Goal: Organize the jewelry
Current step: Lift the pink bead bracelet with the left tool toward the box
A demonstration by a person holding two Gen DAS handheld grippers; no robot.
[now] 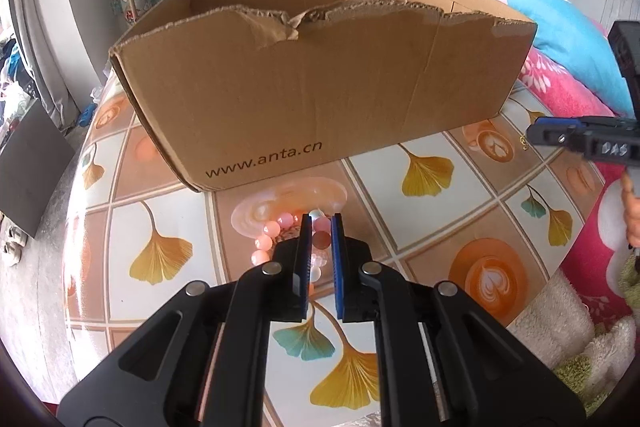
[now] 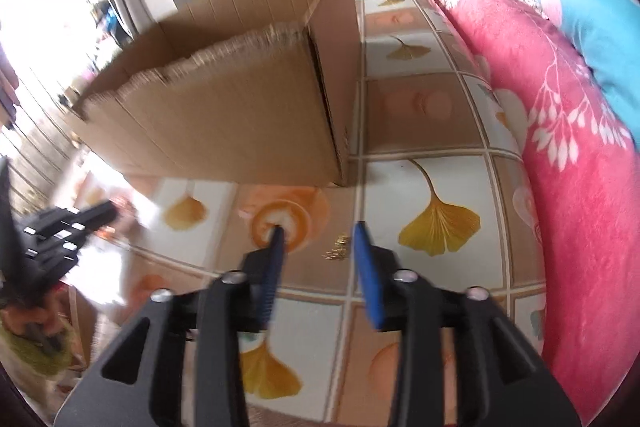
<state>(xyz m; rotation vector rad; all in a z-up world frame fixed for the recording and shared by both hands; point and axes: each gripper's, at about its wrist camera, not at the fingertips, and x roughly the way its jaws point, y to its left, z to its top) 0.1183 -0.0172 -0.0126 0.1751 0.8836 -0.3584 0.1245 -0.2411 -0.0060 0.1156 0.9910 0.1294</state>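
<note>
The box (image 1: pixel 320 67) carries one readable line, "www.anta.cn", printed low on its near wall. The right tool (image 1: pixel 536 135), seen from the left camera, bears pale letters that look like "DAS", too small to be sure of.

The left tool (image 1: pixel 321 223) has its blue pads nearly together, pinching the bracelet (image 1: pixel 276 227) of pink beads, which lies on the bench (image 1: pixel 420 227) just before the box. Part of the bead ring is hidden behind the tool's black fingers, so the exact bead gripped cannot be told.

The right tool (image 2: pixel 318 231) stands spread, nothing pressed between its pads. A small gold piece (image 2: pixel 338 247), likely a chain or earring, lies on the bench between them; motion blur leaves its form unclear. The box's inside is hidden by its torn rim. At the right view's left edge the left tool (image 2: pixel 100 215) is blurred and cut off.
</note>
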